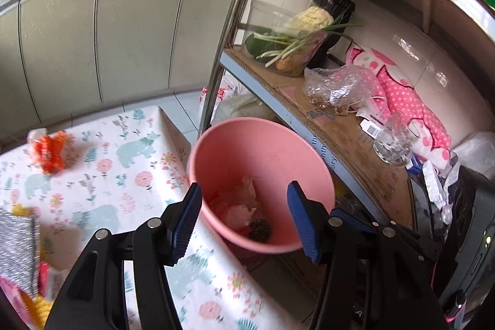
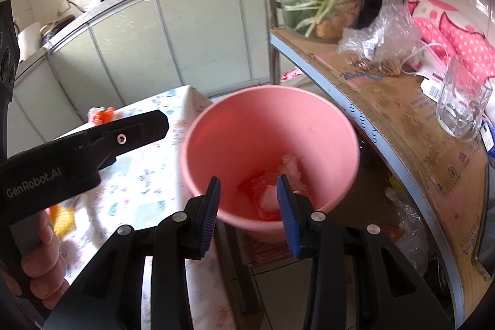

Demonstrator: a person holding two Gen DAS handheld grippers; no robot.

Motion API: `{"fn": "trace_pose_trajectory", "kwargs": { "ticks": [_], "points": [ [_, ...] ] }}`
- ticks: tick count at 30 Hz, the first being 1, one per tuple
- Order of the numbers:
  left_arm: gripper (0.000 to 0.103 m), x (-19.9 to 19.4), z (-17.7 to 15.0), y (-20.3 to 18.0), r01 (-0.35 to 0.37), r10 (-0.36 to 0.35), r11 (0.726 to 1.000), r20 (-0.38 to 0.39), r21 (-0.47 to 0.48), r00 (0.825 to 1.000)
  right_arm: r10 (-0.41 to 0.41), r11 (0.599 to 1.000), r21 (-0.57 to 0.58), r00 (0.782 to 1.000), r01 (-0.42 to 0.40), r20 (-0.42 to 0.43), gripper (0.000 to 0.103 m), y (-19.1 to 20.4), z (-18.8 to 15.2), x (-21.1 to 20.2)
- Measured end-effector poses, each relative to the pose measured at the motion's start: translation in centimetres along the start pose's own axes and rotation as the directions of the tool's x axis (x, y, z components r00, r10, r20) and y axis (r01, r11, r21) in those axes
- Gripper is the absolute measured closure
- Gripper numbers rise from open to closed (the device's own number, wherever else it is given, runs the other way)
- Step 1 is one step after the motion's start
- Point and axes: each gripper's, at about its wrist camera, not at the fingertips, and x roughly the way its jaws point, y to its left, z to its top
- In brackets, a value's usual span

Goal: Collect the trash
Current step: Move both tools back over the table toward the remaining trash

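Partly done, by the look of it. Pink bin (image 1: 263,156) beside the desk (image 1: 102,169) corner, already holding crumpled wrappers (image 1: 244,206) and a dark scrubber (image 1: 260,229). Left tongs (image 1: 244,221) spread wide above the bin, empty. Right tongs (image 2: 249,215) parted, gripping nothing. Left to collect: orange wrapper (image 1: 49,152) far across the desk from the bin.

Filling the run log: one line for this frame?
left gripper: open, empty | right gripper: open, empty | pink bin: holds trash | orange wrapper: on table
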Motion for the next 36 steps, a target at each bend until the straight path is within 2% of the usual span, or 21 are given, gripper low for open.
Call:
{"fn": "trace_pose_trajectory", "kwargs": {
  "ticks": [6,15,23,29,36],
  "points": [
    [0.046,-4.9,-1.5,1.3,-0.028,0.027,0.999,0.028,0.028,0.999,0.065,0.997,-0.041,0.998,-0.065,0.008,0.064,2.5,-0.9,-2.0],
    [0.046,-11.6,-4.0,4.6,-0.117,0.114,0.991,0.051,0.059,0.992,0.154,0.982,-0.108,0.988,-0.155,-0.018,0.064,6.6,-2.9,-3.8],
    [0.046,-17.2,-6.6,8.6,-0.2,0.199,0.98,0.084,0.015,0.976,0.209,0.966,-0.146,0.976,-0.215,-0.056,0.064,9.4,-4.9,-4.3],
    [0.046,-19.9,-9.4,11.4,-0.267,0.27,0.963,0.076,-0.042,0.96,0.245,0.952,-0.166,0.965,-0.258,-0.092,0.064,11.0,-6.1,-4.0],
    [0.046,-20.0,-13.3,13.3,-0.293,0.295,0.952,0.02,-0.092,0.955,0.294,0.931,-0.185,0.946,-0.315,-0.134,0.064,12.5,-7.3,-3.3]
  ]
}}
